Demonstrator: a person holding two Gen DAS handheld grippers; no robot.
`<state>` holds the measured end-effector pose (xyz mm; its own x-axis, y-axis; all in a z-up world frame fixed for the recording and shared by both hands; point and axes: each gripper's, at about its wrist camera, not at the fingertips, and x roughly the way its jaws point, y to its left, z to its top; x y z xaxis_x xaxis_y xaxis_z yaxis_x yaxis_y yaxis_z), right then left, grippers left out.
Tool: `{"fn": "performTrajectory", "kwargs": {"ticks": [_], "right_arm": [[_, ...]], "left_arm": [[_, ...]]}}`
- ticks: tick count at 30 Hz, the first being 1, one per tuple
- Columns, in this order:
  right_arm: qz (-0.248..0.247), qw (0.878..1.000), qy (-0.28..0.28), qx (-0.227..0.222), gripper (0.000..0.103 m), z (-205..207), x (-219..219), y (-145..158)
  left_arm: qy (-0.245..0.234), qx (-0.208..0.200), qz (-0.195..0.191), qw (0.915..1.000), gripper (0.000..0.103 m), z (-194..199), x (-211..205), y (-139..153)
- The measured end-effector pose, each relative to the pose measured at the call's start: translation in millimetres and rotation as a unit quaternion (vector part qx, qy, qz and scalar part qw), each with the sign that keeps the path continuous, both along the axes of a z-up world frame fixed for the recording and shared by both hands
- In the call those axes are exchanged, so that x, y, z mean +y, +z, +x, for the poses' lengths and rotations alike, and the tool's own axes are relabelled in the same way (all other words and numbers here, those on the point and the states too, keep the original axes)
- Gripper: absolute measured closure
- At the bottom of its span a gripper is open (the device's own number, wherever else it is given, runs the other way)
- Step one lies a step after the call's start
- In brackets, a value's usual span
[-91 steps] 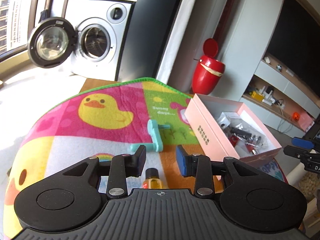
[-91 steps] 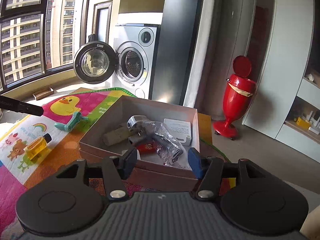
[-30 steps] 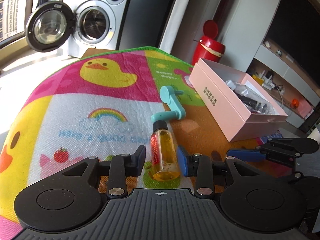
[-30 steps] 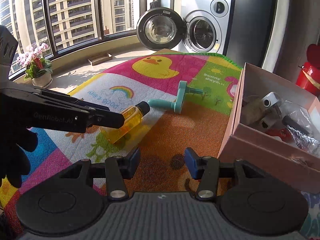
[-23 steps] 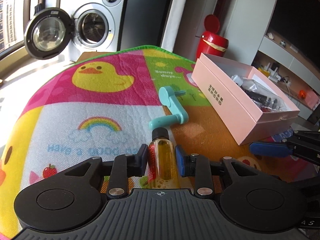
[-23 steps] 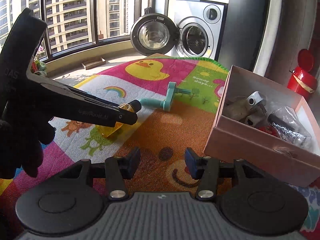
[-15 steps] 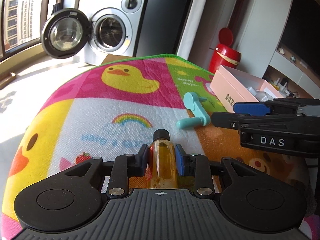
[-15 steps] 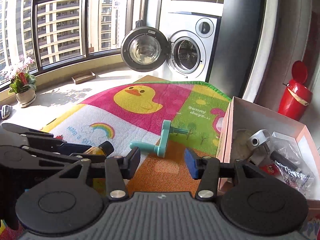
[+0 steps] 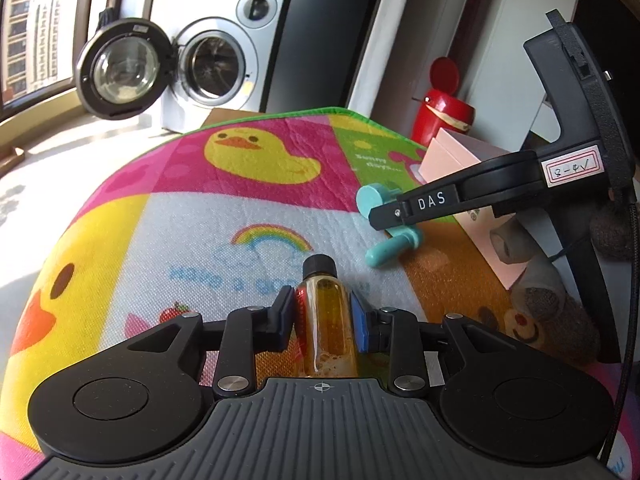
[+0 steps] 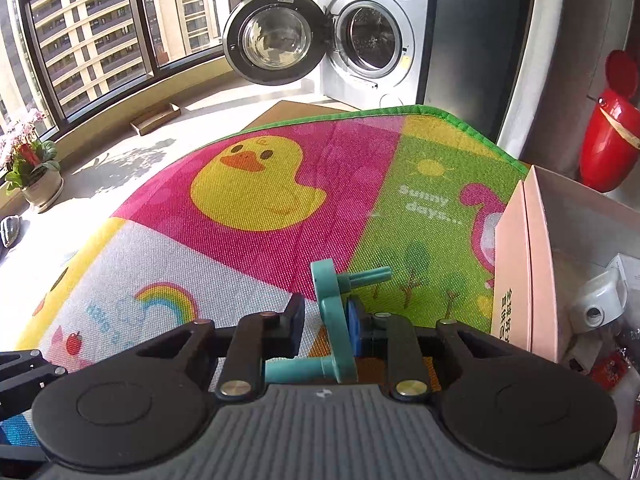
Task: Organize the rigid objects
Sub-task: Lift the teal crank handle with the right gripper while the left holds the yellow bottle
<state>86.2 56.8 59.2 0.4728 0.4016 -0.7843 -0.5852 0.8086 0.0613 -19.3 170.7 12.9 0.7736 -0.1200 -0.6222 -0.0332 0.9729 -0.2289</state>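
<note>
Left gripper [image 9: 322, 316] now clamps bottle [image 9: 325, 320]; right gripper [image 10: 326, 320], jaws apart, has reached crank [image 10: 336, 320], box [image 10: 528, 272] next

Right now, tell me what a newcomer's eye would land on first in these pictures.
First, the bright cartoon play mat with its big yellow duck, filling the middle of both views. Next, the small amber bottle pinched between the left gripper's jaws, and the teal crank handle standing between the right gripper's jaws, which are not closed on it. Behind the mat, a washing machine stands with its round door open.
</note>
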Motion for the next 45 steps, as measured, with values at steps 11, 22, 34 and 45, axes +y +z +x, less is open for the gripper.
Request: {"fn": "performTrajectory", "kwargs": {"ticks": [11,22,34,45], "right_arm": [[-0.054,0.986,0.135,-0.085,0.087,-125.3,-56.0,5.4],[-0.074,0.991,0.015,-0.115,0.053,-139.4,-134.3,8.6],[-0.095,0.983,0.031,-0.157,0.048,-178.0,-106.6,-0.1],[-0.083,0.986,-0.091,-0.115,0.048,-150.1,-194.4,3.0]], "left_arm": [[0.007,-0.008,-0.023,0.9997,0.07,-9.7,1.0,-2.8],[0.012,-0.011,0.003,0.9999,0.07,-12.9,-10.3,-2.7],[0.017,-0.004,0.023,0.9996,0.07,-14.5,-27.6,0.8],[-0.02,-0.013,0.038,0.999,0.07,-16.7,-59.2,-2.9]]}}
